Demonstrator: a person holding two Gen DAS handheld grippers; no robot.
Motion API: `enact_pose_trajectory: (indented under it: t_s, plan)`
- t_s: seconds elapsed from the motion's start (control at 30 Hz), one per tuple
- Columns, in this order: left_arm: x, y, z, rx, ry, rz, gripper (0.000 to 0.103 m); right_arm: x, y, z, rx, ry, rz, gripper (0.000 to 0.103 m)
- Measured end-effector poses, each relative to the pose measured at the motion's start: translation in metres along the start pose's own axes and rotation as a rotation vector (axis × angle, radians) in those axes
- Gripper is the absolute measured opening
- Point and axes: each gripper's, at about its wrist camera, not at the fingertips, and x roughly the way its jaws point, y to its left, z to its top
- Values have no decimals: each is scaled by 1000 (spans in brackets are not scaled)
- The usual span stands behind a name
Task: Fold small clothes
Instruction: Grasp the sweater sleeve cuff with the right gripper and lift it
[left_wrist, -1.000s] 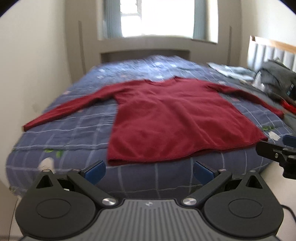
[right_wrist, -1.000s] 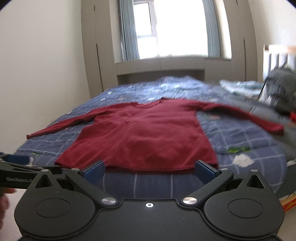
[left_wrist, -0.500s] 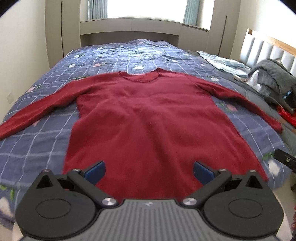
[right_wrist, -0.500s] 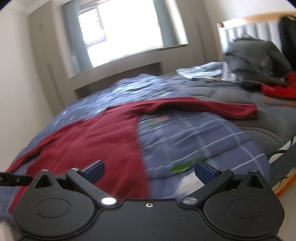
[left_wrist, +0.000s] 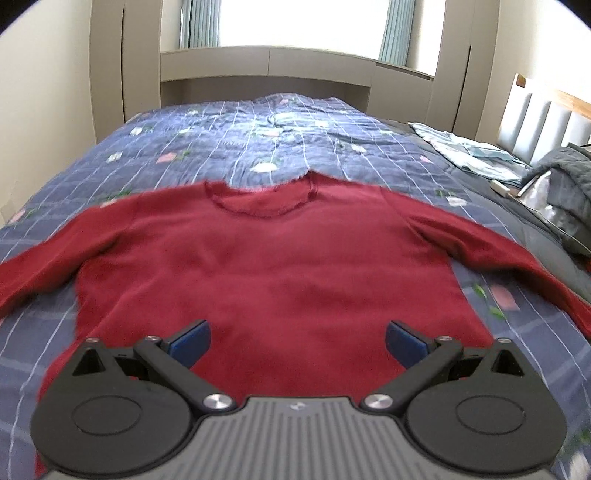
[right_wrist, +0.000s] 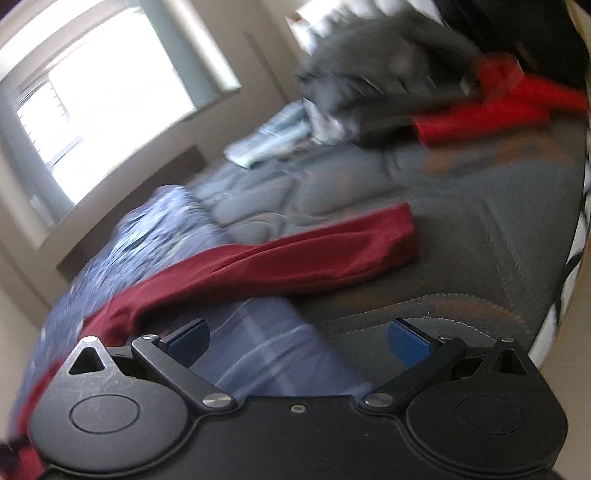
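With the red sweater (left_wrist: 280, 273) lying flat on the bed (left_wrist: 280, 136), neck toward twelve o'clock, both jaws spread and empty, I'd have the right gripper (right_wrist: 297, 341) pinch the sleeve cuff (right_wrist: 391, 240) at one o'clock while the left gripper (left_wrist: 297, 341) steadies the body.

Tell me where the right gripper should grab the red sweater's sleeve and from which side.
Probably at the cuff of the red sweater, coming in from its open end. The sleeve lies flat and stretched out on the bed, and the cuff is the free end ahead of the open right gripper.
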Motion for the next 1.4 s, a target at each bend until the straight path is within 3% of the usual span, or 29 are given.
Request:
enact_pose_trajectory:
  t_s: [0.17,0.3,0.37,0.43,0.47,0.53,0.63,0.7,0.8,0.97,1.13,1.27,1.4]
  plan:
    - [32,-8,12,25,-23,23,103,34,-22,19,227,-31,-55,103]
    - [50,-7,11,33,12,45,103,48,-35,26,346,-65,-67,102]
    - [54,-5,11,34,34,58,103,51,-38,29,385,-96,-82,95]
    - [59,-2,14,31,85,42,103,55,-36,34,386,-119,-124,76]
    - [60,1,17,21,107,26,103,60,-35,38,381,-120,-156,71]
    - [61,8,24,-9,142,5,103,66,-31,42,350,-123,-224,45]
    - [55,15,37,-12,140,0,103,73,-23,46,300,-124,-297,17]
    - [51,19,47,-1,149,-13,103,75,-18,50,277,-133,-307,9]
    - [49,29,62,-21,177,-56,103,69,2,60,204,-175,-304,7]
    - [37,59,81,-96,154,-119,103,63,73,101,27,-272,-202,7]
    - [21,92,93,-125,91,-104,103,56,182,126,-216,-341,21,7]
    - [8,123,96,-168,48,-82,103,55,283,109,-469,-351,220,7]
    - [-4,157,93,-227,11,-59,103,62,373,51,-747,-346,351,7]
